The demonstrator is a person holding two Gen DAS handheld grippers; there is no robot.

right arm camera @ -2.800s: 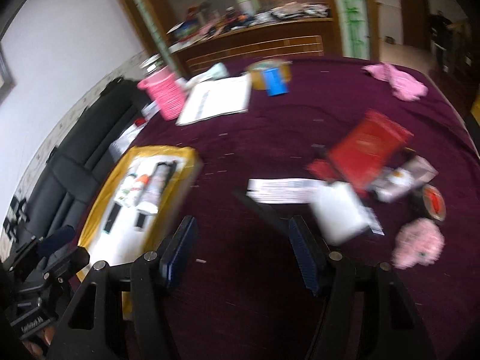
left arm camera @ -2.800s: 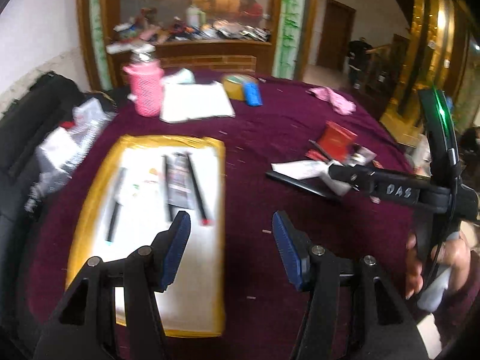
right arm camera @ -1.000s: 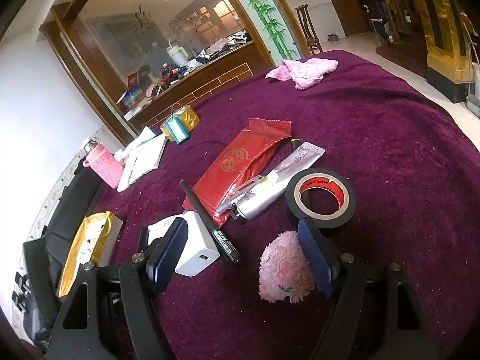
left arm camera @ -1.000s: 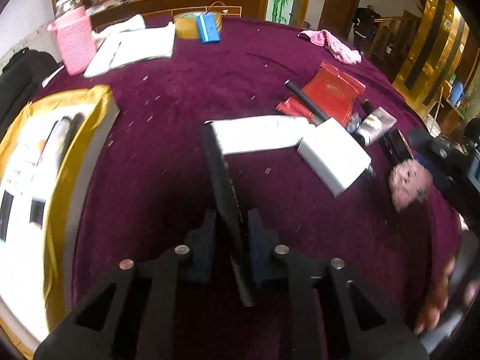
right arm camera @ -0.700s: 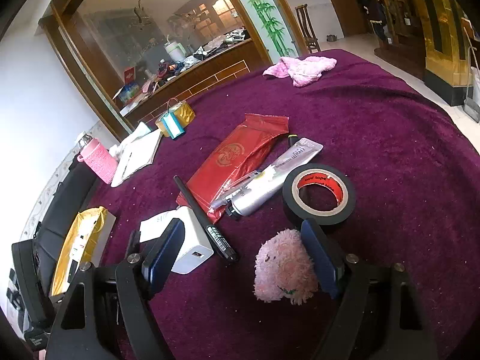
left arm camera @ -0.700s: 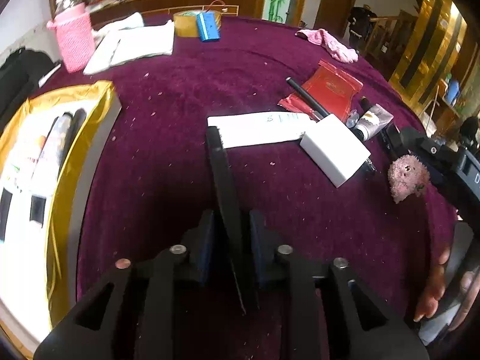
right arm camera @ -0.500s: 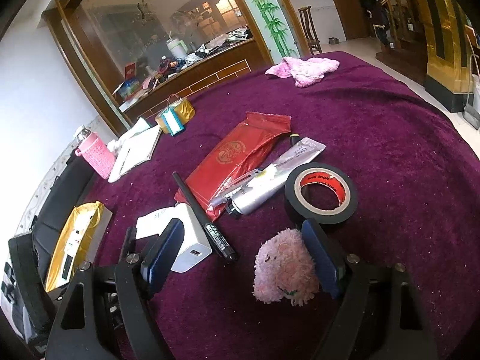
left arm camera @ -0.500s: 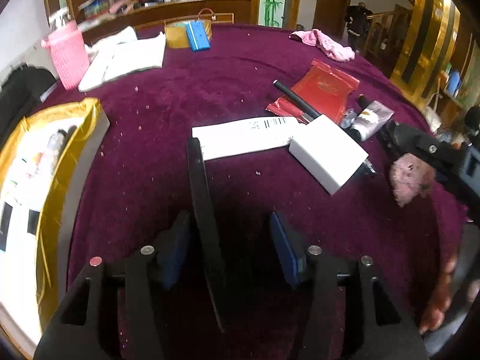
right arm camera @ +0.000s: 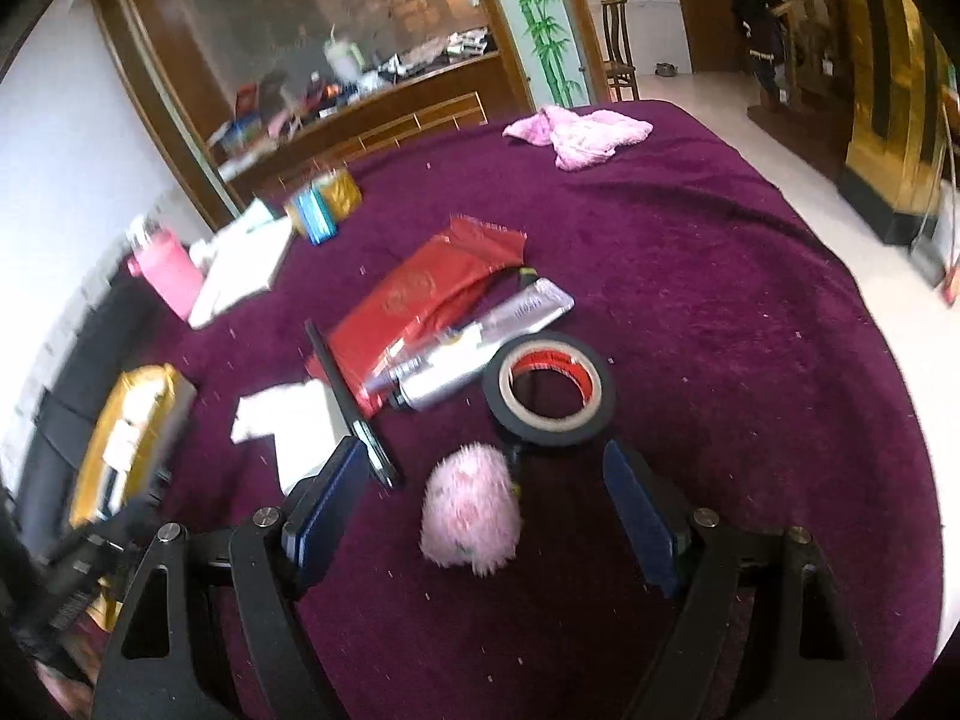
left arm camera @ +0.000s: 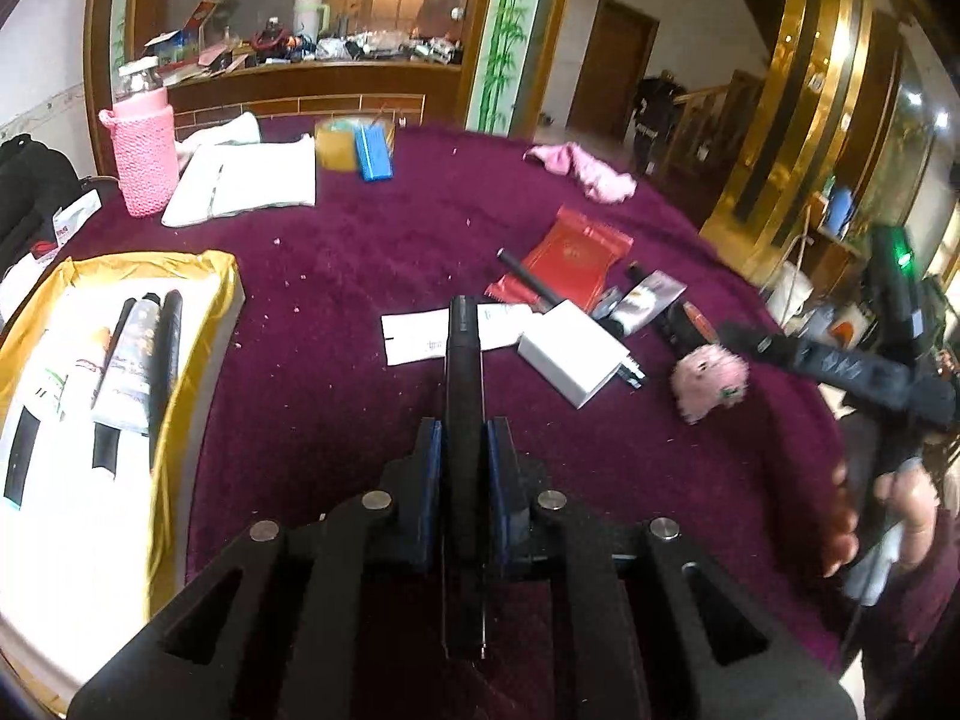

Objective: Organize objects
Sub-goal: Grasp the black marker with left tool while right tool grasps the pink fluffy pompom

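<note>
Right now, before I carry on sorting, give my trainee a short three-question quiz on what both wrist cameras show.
1. True or false: the left gripper is shut on a flat black bar.
2. Which object lies between the open fingers of the right gripper?
A. the black tape roll
B. the pink pompom
C. the red packet
3. Fill in: the tubes and pens already sorted lie in the ____-lined tray.

Key: 1 true; 2 B; 3 gold (yellow).
</note>
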